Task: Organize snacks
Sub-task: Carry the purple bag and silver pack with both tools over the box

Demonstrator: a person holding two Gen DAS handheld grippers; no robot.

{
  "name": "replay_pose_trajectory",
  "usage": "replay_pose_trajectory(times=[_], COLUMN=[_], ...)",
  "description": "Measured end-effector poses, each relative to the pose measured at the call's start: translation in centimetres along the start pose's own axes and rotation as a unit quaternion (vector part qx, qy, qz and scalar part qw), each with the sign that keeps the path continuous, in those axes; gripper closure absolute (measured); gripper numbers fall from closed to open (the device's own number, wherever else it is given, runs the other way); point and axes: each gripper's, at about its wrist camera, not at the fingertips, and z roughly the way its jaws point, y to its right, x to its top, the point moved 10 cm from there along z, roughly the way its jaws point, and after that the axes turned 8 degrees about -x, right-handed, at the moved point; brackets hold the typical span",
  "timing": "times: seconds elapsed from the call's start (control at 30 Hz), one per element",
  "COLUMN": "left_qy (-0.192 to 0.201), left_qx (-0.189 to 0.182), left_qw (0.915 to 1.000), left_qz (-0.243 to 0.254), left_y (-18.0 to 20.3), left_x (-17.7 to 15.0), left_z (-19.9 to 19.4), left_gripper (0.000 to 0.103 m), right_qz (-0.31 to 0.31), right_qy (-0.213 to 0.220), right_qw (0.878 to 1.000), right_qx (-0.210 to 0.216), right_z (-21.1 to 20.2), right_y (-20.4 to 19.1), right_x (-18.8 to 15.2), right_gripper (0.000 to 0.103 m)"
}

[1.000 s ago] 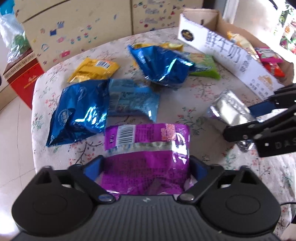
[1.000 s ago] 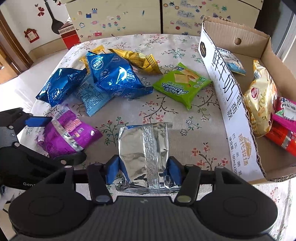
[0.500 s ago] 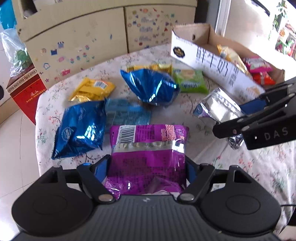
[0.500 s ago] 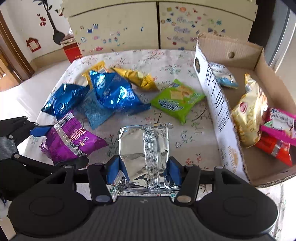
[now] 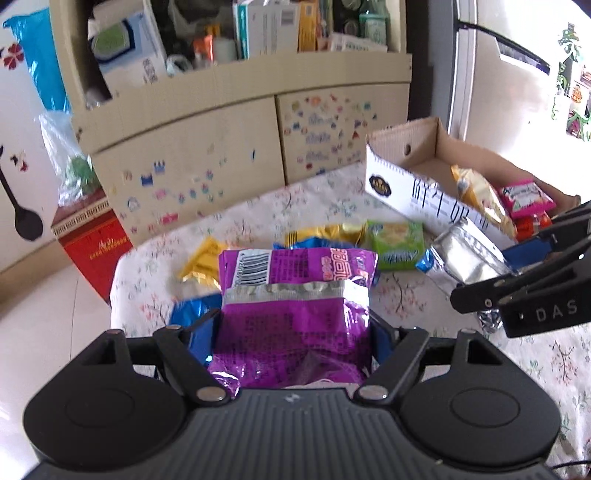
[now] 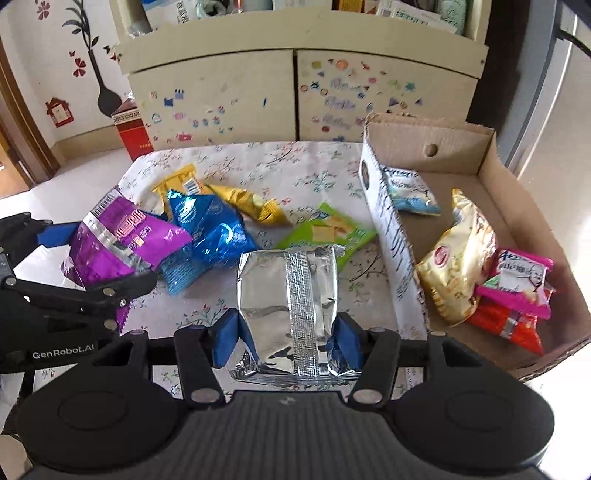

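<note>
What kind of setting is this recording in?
Probably a home living or dining room: a table under a floral tablecloth, a sticker-covered cabinet with cluttered shelves, and flower decals on the wall.

Cabinet: ahead of you, a cream cabinet [image 6: 295, 92] with small coloured stickers on its two doors.
Shelf: above the doors you see boxes and packets [image 5: 258, 33], blurred.
Red box: a red box [image 5: 92, 236] on the floor, left of the table.
Wall: flower and house stickers [image 6: 59, 110].
Tablecloth: a floral tablecloth [image 6: 295, 166].
</note>
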Motion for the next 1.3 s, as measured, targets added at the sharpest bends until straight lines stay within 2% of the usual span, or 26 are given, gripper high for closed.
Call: replay_pose_trajectory(times=[0.5, 0.7, 0.97, 1.17, 1.3], left_qy=[0.043, 0.068, 0.082, 0.097, 0.099], left_qx=[0.024, 0.028, 0.012, -0.008, -0.028], left_qw=[0.9987, 0.9971, 0.9965, 0.9952, 0.9945], left_qz=[0.013, 0.016, 0.01, 0.014, 0.02], left_y=[1.2, 2.2, 4.3, 6.4, 8.2], left_x=[3.1, 4.7, 6.7, 8.6, 9.9], left_z=[-0.3, -0.5, 0.2, 0.6, 1.4], left_gripper=[0.024, 0.024, 0.024, 0.024, 0.024], right_qz=[-0.007, 0.008, 0.087, 0.167, 0.204], right_qy=[0.025, 0.053, 0.1, 0.116, 0.113], right_qw=[0.999, 0.997, 0.989, 0.975, 0.969], right_qx=[-0.032, -0.046, -0.069, -0.086, -0.086], right_z=[-0.9, -2.5, -5.6, -6.7, -6.9], right_y=[1.5, 3.5, 9.7, 14.5, 16.0], right_x=[0.4, 1.6, 4.1, 4.6, 4.1], right_gripper=[0.04, 0.04, 0.04, 0.04, 0.04])
